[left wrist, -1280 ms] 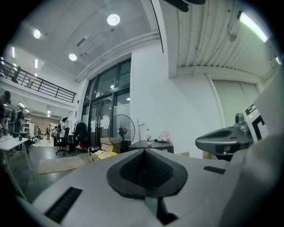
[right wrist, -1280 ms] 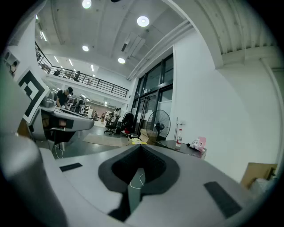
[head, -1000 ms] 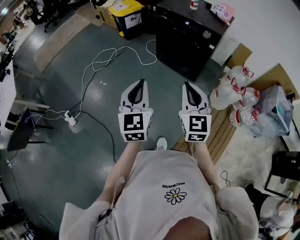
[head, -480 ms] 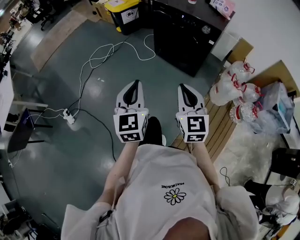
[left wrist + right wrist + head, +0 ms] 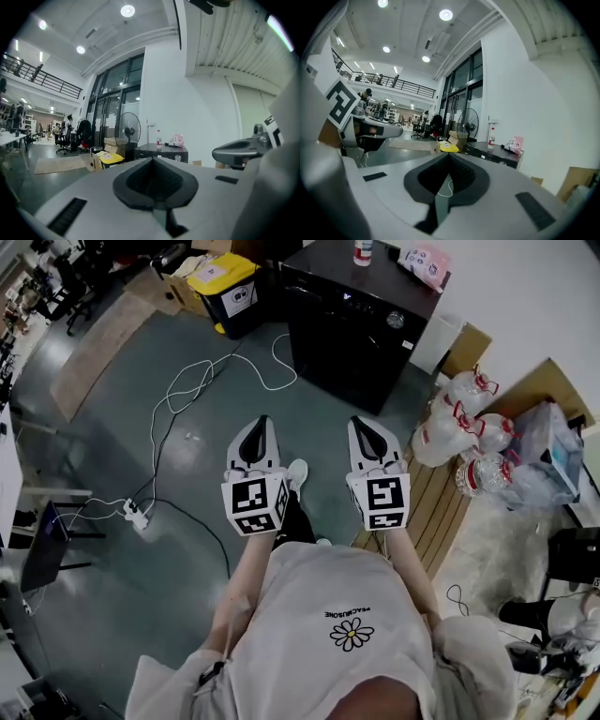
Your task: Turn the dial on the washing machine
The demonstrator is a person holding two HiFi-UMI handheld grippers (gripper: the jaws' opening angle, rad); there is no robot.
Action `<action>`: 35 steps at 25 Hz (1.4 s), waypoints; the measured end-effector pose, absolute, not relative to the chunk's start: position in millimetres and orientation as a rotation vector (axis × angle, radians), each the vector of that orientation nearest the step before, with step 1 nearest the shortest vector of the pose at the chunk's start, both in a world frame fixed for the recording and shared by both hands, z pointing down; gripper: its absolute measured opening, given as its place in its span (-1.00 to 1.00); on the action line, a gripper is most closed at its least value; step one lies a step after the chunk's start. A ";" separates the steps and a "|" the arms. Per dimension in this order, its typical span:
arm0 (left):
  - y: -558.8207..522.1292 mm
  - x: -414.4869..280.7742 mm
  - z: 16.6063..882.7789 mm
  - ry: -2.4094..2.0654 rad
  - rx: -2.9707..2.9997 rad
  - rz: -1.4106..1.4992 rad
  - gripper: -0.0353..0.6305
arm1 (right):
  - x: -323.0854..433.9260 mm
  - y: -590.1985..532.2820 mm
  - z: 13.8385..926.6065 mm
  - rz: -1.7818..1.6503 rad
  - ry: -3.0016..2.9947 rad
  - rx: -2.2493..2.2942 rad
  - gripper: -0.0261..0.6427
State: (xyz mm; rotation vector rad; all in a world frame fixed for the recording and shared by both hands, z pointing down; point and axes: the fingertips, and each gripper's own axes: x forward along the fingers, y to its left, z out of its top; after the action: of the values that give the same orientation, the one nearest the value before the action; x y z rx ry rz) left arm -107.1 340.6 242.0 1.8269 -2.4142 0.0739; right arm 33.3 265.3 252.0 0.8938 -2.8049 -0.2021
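Observation:
The black washing machine stands against the far wall, with its round silver dial near the right end of the top panel. My left gripper and right gripper are held side by side at waist height, pointing toward it, well short of it. Both look shut with nothing between the jaws. In the left gripper view the washing machine shows small beyond my left gripper. The right gripper view has the washing machine to the right of my right gripper.
A bottle and a pink pouch sit on the machine. A yellow-lidded bin stands to its left. White cable loops over the floor to a power strip. Large water bottles and a wooden pallet lie at right.
The person has stepped forward, so the washing machine is closer and fuller in the head view. Both grippers stay shut and side by side. A shoe now shows between them.

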 end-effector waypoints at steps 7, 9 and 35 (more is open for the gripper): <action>266.9 -140.0 239.1 -2.355 1.892 0.070 -0.90 | -0.8 202.2 256.4 -0.167 -2.780 0.940 -0.91; 243.2 -156.9 238.5 -2.339 1.901 0.069 -0.90 | -18.7 181.7 255.1 -0.158 -2.778 0.946 -0.91; 31.9 -308.6 250.4 -2.076 2.057 0.119 -0.90 | -206.3 -19.2 237.5 -0.136 -2.691 1.034 -0.91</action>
State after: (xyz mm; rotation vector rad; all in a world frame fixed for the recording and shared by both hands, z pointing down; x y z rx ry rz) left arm -308.6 31.9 250.4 2.0572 -2.0759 0.1194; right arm -206.3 -19.2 237.5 1.0336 -2.6909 -0.1358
